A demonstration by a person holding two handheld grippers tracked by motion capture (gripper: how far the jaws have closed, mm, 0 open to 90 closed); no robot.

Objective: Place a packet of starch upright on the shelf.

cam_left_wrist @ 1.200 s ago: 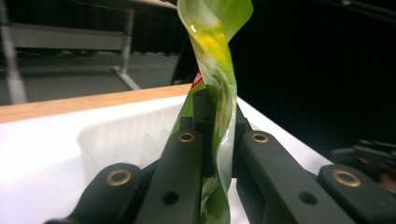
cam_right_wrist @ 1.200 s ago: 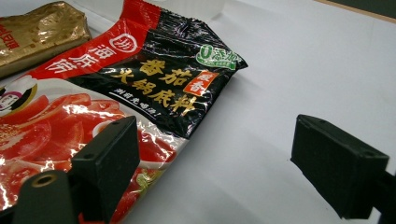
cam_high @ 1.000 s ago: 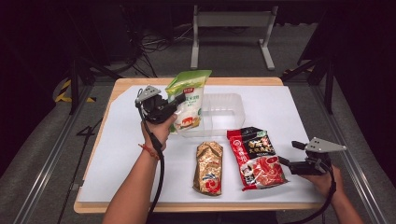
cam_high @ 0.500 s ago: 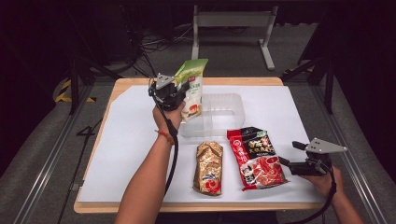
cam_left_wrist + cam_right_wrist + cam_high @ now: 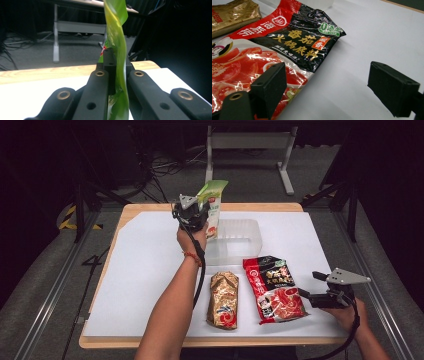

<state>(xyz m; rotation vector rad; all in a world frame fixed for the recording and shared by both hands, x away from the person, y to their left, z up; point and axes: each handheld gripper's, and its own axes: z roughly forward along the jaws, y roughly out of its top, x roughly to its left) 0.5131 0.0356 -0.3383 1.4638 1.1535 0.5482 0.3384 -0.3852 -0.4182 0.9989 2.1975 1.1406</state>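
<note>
Left tongs [image 5: 200,210] are holding a green and white plastic pouch [image 5: 212,207] above the far left corner of the clear plastic tray [image 5: 240,240].

The left tongs are pinching the pouch tightly between their black jaws, and the pouch [image 5: 116,50] is standing almost upright, with its twisted green top rising over the jaws. The right tongs [image 5: 312,287] are standing wide with nothing between them, low over the white tabletop [image 5: 145,270], just beside the right edge of the red and black glossy sauce packet [image 5: 272,287], which is lying near the tray. The golden foil packet [image 5: 223,300] is lying in front of the tray, on the left of the red packet.
</note>
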